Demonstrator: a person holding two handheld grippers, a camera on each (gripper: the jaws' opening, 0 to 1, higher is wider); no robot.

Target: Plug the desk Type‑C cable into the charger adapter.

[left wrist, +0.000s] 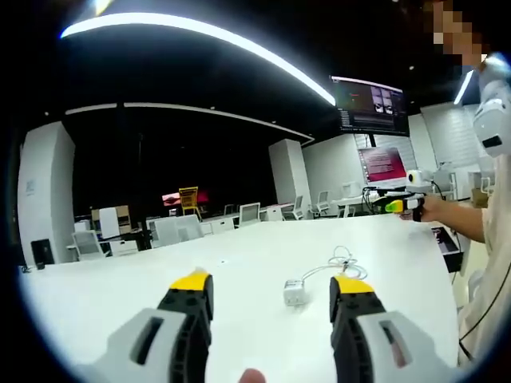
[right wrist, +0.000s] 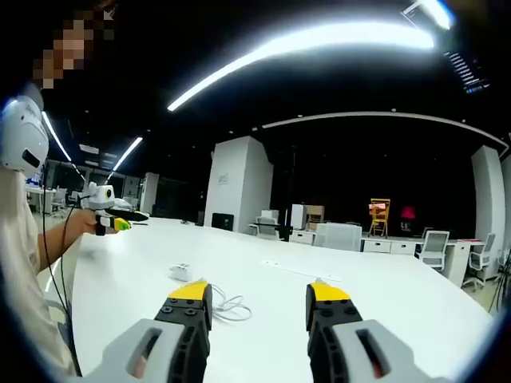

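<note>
A small white charger adapter (left wrist: 295, 292) lies on the white table (left wrist: 144, 295), a little beyond my open left gripper (left wrist: 271, 287) and nearer its right jaw. The coiled white Type-C cable (left wrist: 343, 259) rests just behind the adapter and looks attached to it. In the right gripper view the same adapter (right wrist: 182, 271) lies left of centre, with the cable (right wrist: 227, 305) looped beside my left jaw. My right gripper (right wrist: 259, 294) is open and holds nothing. Each gripper shows in the other's view, held up in a hand: the right gripper (left wrist: 397, 206) and the left gripper (right wrist: 112, 223).
A person stands at the table's edge (right wrist: 56, 279). A black box (left wrist: 447, 243) sits at the table's right edge. Office chairs (left wrist: 249, 214) and desks line the far side, with a wall screen (left wrist: 370, 104) and white pillars (right wrist: 235, 183) behind.
</note>
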